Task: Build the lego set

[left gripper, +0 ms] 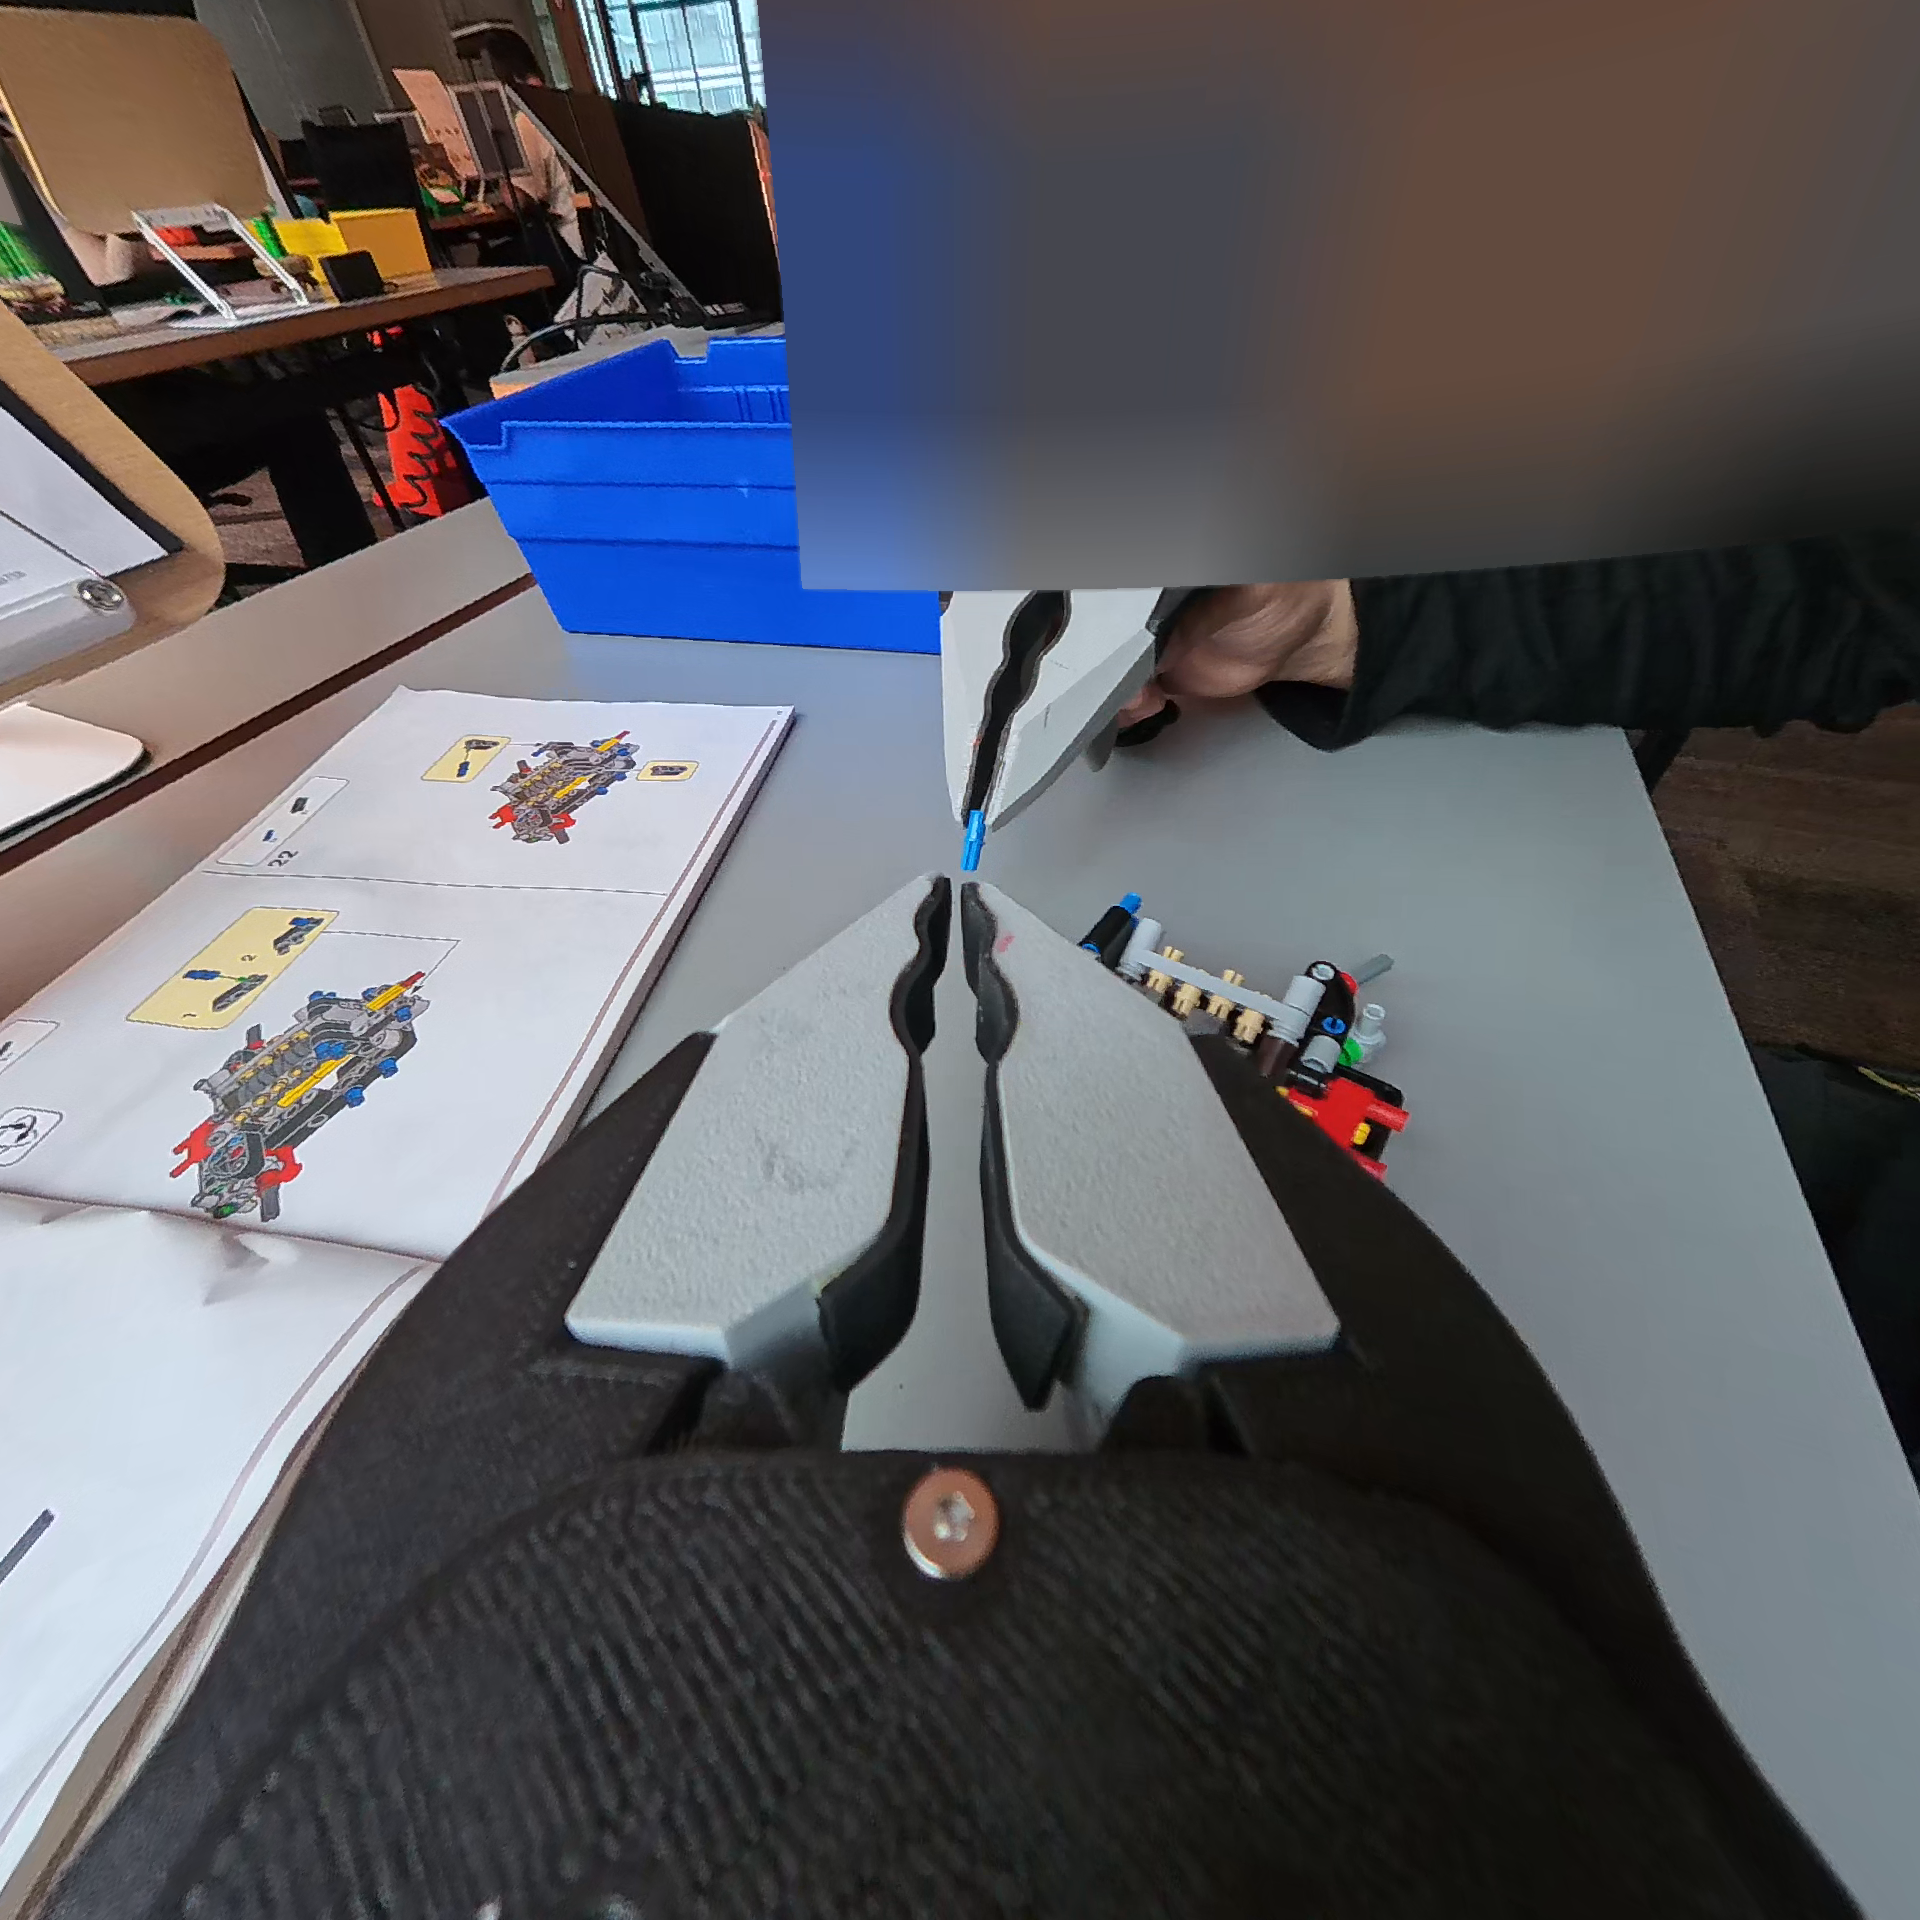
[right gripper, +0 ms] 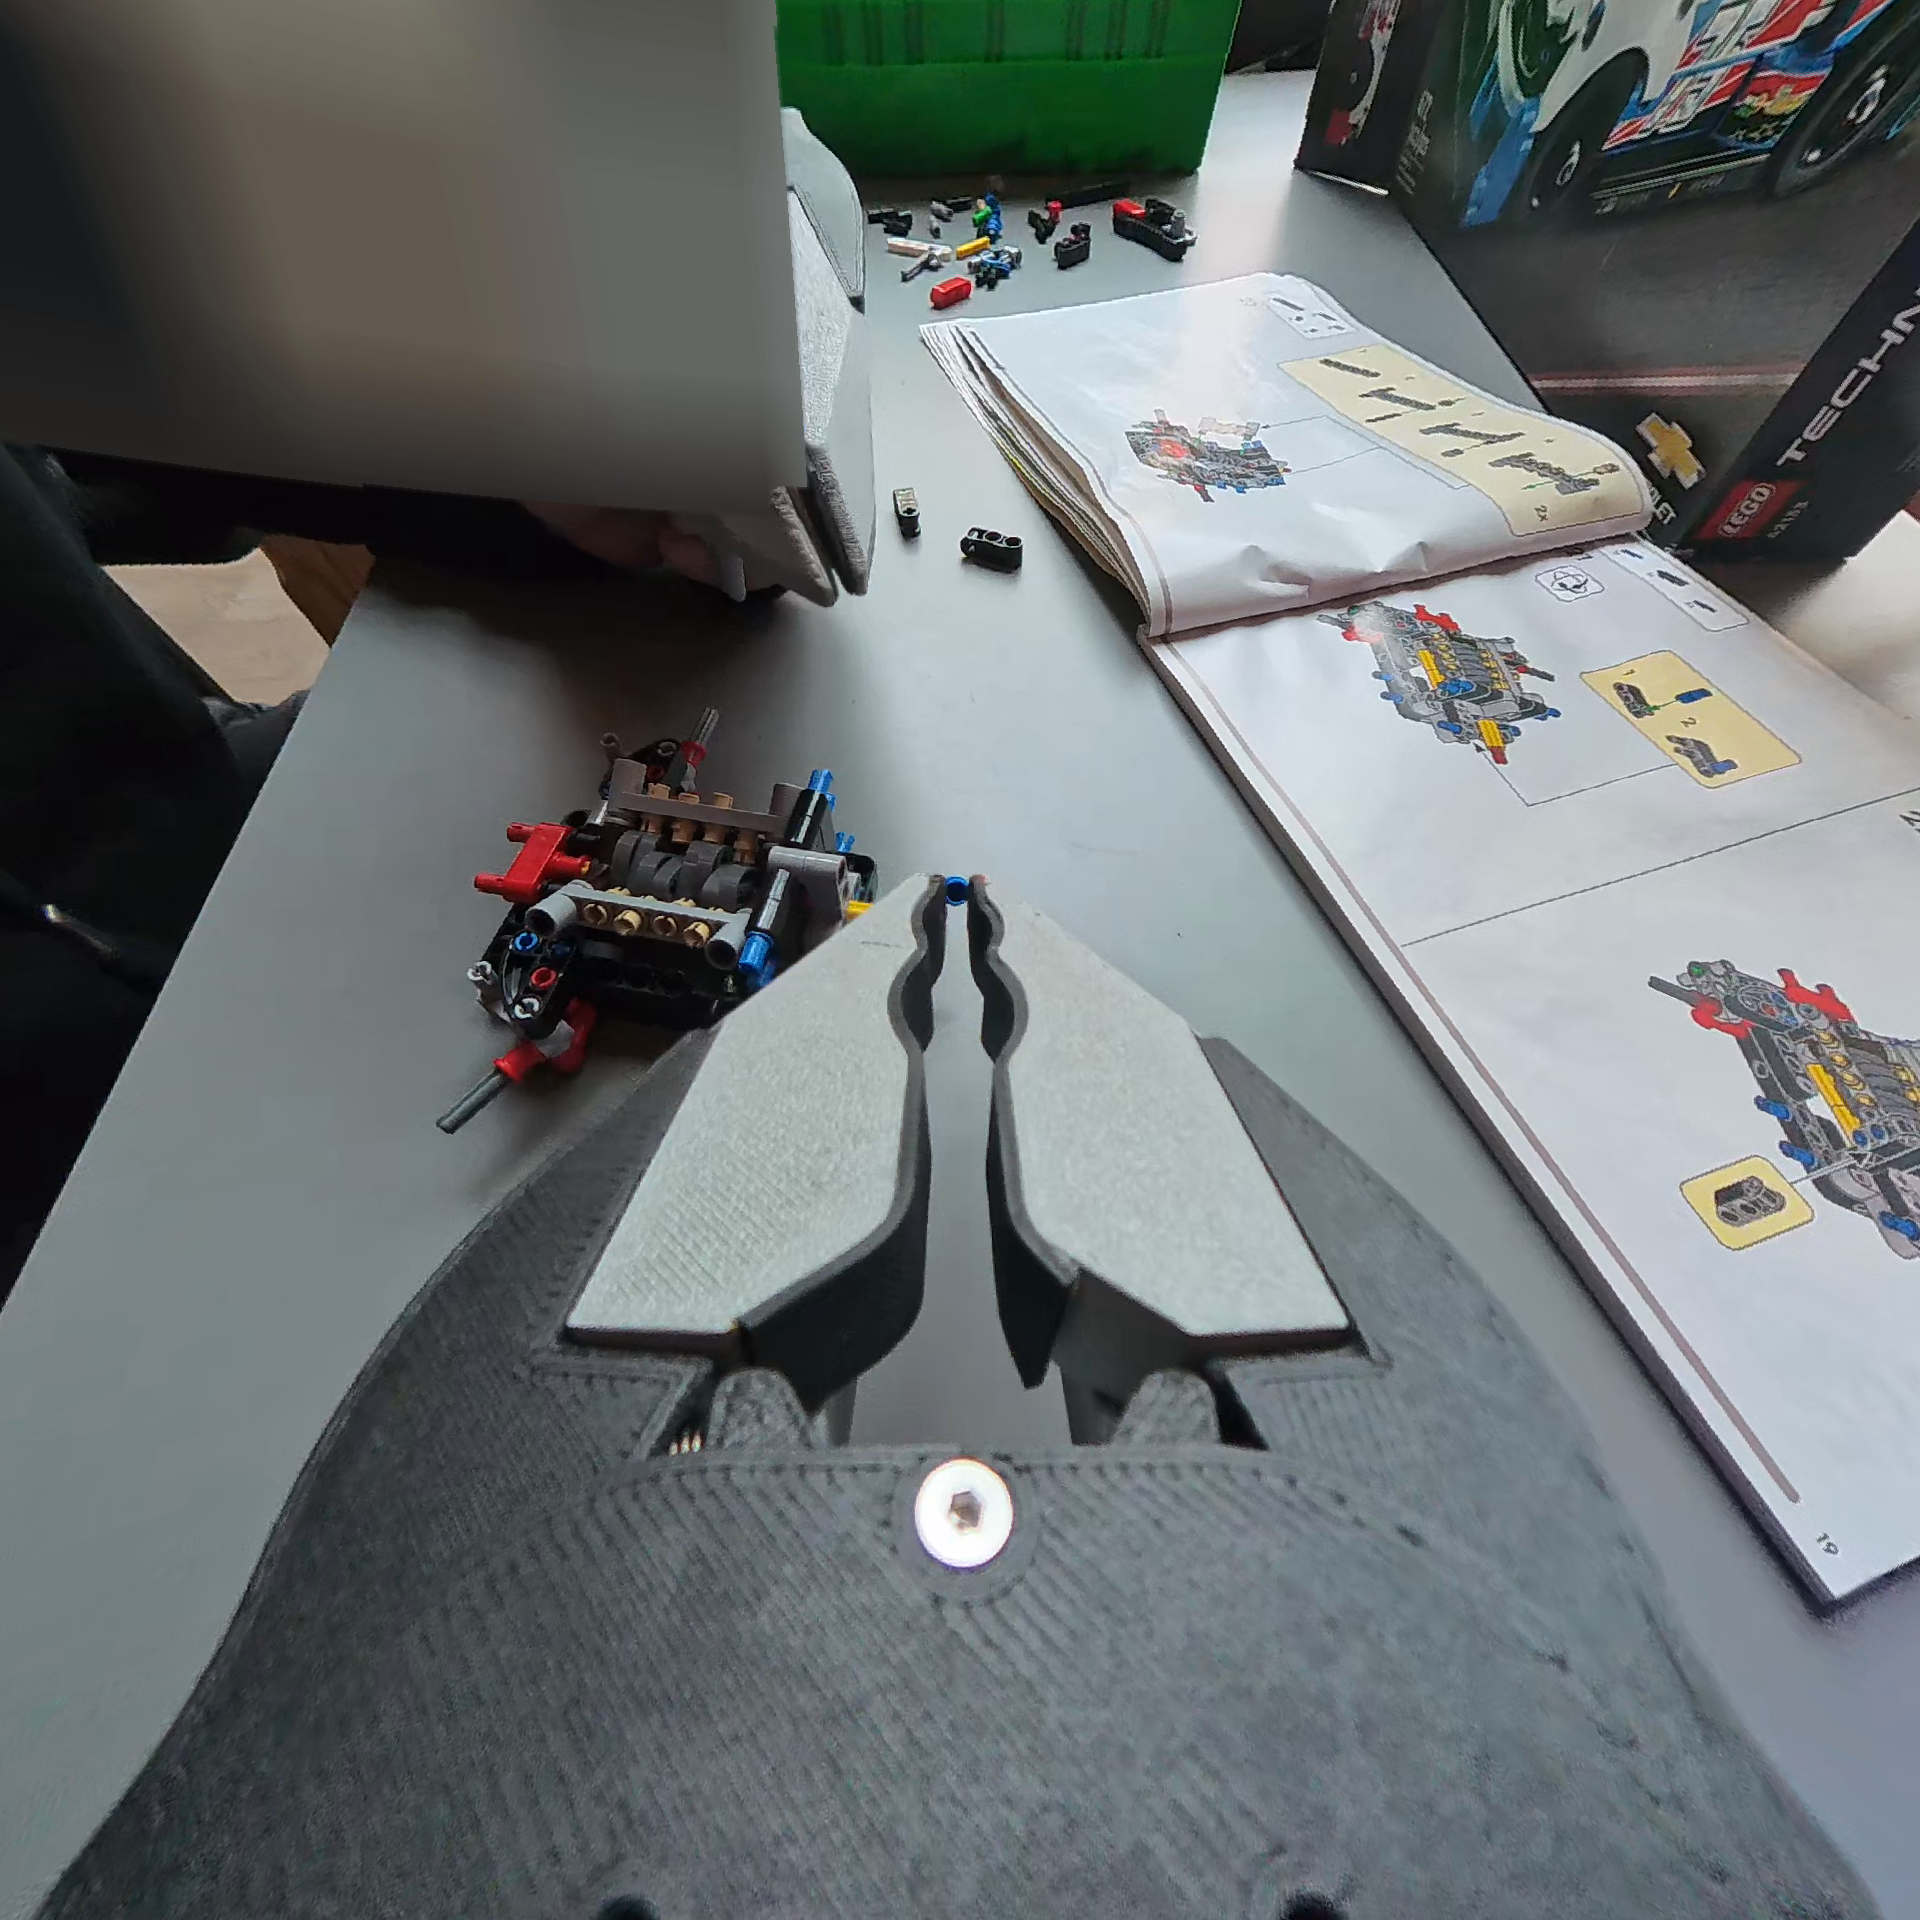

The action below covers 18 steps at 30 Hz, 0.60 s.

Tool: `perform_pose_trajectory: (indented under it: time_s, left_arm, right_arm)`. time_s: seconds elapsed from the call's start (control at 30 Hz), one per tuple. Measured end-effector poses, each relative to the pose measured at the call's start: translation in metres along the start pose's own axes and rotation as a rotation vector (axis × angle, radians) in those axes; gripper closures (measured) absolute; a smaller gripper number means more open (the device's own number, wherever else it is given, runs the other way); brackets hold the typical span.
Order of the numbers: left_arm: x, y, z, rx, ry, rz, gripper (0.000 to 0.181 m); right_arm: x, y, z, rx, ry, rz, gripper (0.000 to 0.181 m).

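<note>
A: Pinching a small blue pin (left gripper: 972,840) at its very tips, the right gripper (left gripper: 975,821) hangs above the grey table (left gripper: 1455,1351), pin pointing down (most of it sticks out below the fingertips).

B: Same from its own camera. A blue speck (right gripper: 956,886) between the tips of the right gripper (right gripper: 958,885), nothing more of it visible. And the left?

A: Left gripper (left gripper: 956,889) has its fingers drawn nearly together, a thin slit between the black pads (left gripper: 933,925), nothing in them. Its tips sit just below the hanging pin, not touching.

B: Where is the build?

A: Half-built model (right gripper: 665,904) lies on the table, apart from both grippers: grey beams, tan pins, red pieces at one end, blue pins along the edge. In the left view, the model (left gripper: 1288,1029) shows just right of the left gripper's fingers.

B: Surroundings?

A: Open instruction booklet (right gripper: 1507,790) flat on the table beside it. Two small black pieces (right gripper: 990,544) lie loose further off, a scatter of small parts (right gripper: 997,239) beyond them in front of a green bin (right gripper: 997,83). Set's box (right gripper: 1662,260) stands behind the booklet. Blue bin (left gripper: 644,499) at the far edge.
</note>
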State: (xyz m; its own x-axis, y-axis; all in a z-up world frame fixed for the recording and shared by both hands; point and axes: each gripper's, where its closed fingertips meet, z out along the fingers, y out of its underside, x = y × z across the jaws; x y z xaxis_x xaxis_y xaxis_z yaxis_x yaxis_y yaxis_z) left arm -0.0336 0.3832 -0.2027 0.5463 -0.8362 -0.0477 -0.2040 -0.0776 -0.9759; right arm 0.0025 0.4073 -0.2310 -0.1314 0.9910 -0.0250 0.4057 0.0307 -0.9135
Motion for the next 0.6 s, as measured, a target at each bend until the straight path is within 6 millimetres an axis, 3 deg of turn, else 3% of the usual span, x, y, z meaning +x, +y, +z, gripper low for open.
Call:
perform_pose_trajectory:
  time_s: [0.37, 0.6]
  left_arm:
    - [-0.021, -0.003, -0.008, 0.036, -0.092, -0.05, 0.18]
    - [-0.009, -0.004, -0.005, 0.036, -0.05, -0.001, 0.18]
  right_arm:
    - [0.005, 0.004, -0.001, -0.013, 0.021, 0.002, 0.181]
    - [0.006, 0.003, -0.002, -0.005, 0.026, 0.005, 0.181]
